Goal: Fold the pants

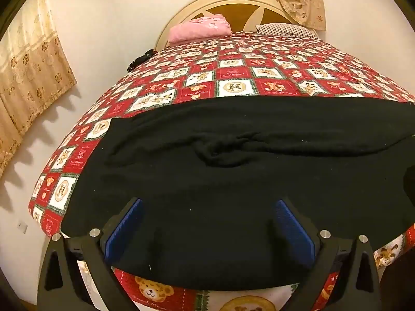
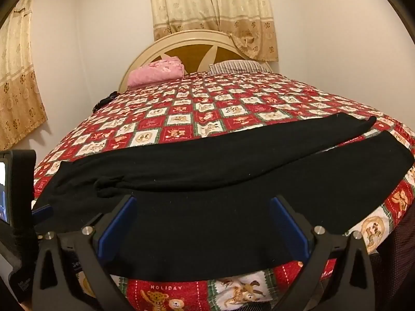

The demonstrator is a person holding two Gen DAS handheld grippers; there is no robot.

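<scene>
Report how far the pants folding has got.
Done: the black pants lie spread across the bear-print bedspread, legs apart at the far end, not yet folded together. In hand: nothing is gripped; the left gripper and right gripper both hover open over the near edge of the cloth. Left: every fold, starting with laying one leg over the other.

White walls point(image 2: 337, 39), beige floral curtains point(image 2: 210, 2), bed w/ arched headboard point(image 2: 186, 37), red teddy-print quilt point(image 2: 233, 108).

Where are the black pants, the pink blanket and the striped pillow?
black pants point(image 1: 233, 207), left wrist view, near leg's flat fabric.
pink blanket point(image 2: 155, 73), right wrist view, its top.
striped pillow point(image 2: 236, 66), right wrist view, its front.
</scene>
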